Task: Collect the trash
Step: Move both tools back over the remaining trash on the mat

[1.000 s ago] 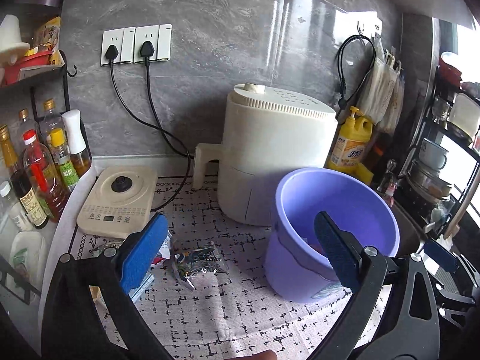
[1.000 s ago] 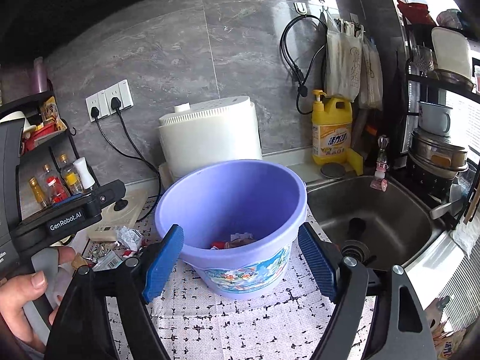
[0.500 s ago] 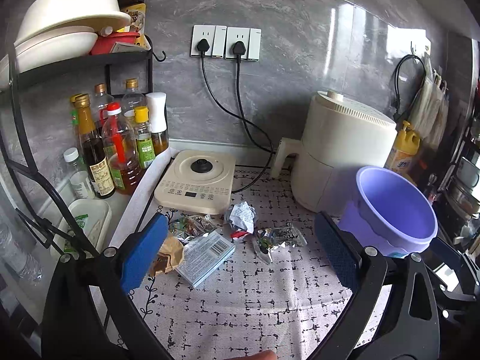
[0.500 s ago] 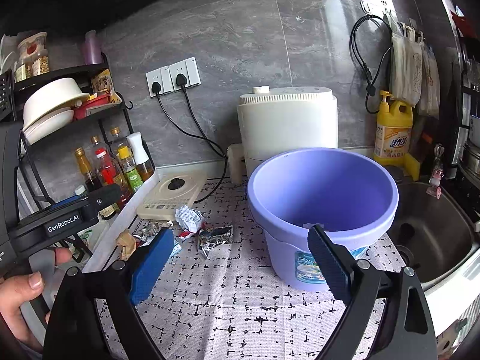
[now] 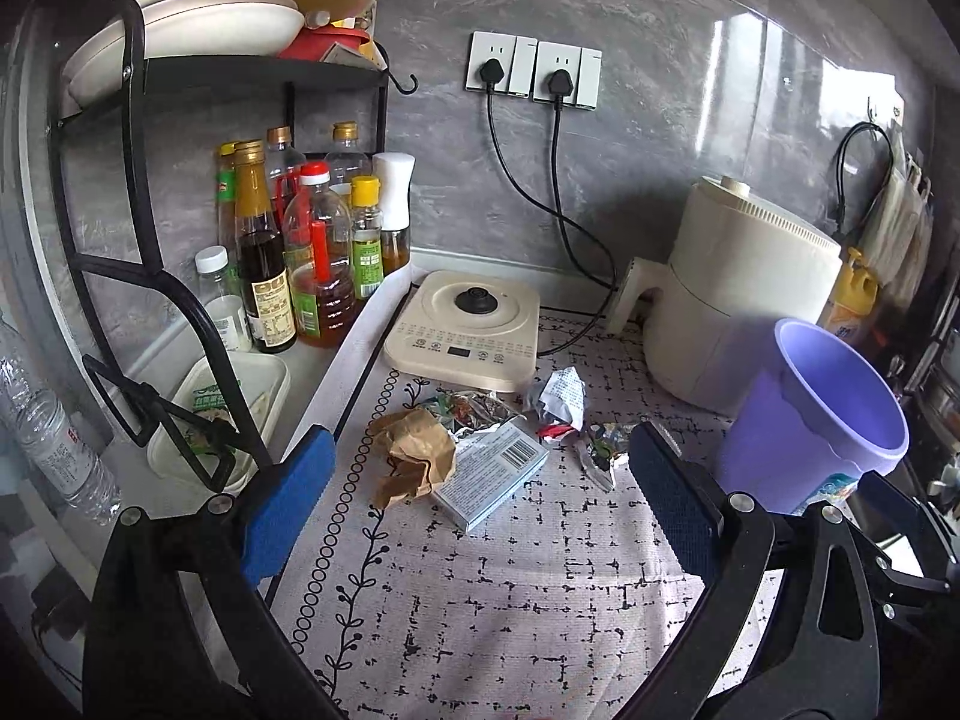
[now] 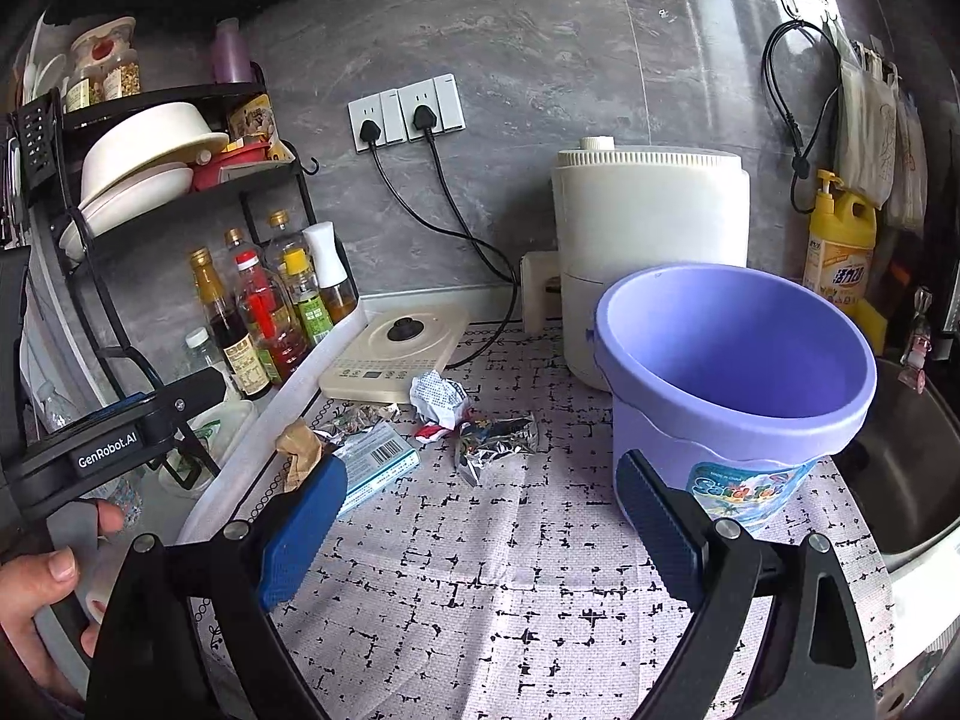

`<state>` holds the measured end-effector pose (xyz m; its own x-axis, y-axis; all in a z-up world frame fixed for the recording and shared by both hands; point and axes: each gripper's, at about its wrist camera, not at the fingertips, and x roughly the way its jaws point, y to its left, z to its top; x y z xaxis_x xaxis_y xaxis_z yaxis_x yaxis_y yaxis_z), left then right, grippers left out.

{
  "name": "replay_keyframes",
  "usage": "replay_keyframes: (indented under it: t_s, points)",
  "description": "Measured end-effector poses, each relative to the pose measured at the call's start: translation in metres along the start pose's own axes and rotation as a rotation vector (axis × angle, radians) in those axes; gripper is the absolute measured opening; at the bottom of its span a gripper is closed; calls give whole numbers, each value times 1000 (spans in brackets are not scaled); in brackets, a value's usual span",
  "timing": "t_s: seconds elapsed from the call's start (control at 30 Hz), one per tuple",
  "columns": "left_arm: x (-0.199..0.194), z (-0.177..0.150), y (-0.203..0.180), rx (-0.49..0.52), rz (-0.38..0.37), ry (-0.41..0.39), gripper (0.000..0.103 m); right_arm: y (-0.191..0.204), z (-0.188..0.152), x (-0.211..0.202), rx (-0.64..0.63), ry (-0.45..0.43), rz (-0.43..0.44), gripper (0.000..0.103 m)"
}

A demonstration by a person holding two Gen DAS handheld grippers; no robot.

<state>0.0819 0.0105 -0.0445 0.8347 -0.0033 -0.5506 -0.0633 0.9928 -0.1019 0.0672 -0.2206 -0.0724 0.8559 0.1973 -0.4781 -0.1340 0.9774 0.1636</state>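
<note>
Trash is lying in a loose heap on the patterned mat (image 5: 510, 570), just near of the cooker (image 5: 465, 330): brown paper (image 5: 417, 450), a box (image 5: 489, 474), a white wad (image 5: 561, 396) and foil wrappers (image 6: 498, 435). The bucket (image 6: 732, 384) is standing to the right, apart from the heap. The left gripper (image 5: 480, 495) is hovering over the box with fingers wide, gripping nothing. The right gripper (image 6: 480, 519) is also gaping wide and empty, near the bucket.
</note>
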Motion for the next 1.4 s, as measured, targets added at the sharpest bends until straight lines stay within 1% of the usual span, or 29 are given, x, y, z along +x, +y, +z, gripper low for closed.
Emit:
replay_keyframes:
  t_s: [0.2,0.37,0.47,0.53,0.8,1.2,1.23,1.37,1.4]
  points:
    - [17,-12,2,2,11,37,97,-1,-10,12,8,32,-5,89]
    - [32,-15,3,4,22,57,95,-3,-15,22,5,53,-9,89]
    - [41,-16,6,-1,31,70,93,-2,-17,28,4,66,-7,89]
    - [48,-16,9,-5,38,84,89,-1,-18,32,1,73,-5,89]
    - [80,-15,19,-24,54,128,81,6,-17,55,-7,102,-6,89]
    - [127,-16,30,-26,50,183,80,16,-16,95,-13,147,-13,85]
    - [131,-16,31,-25,51,188,80,16,-16,98,-12,150,-15,84]
    - [146,-18,33,-21,59,198,80,16,-16,112,-8,182,-21,72]
    - [150,-18,34,-21,62,203,80,16,-16,116,-7,191,-23,72]
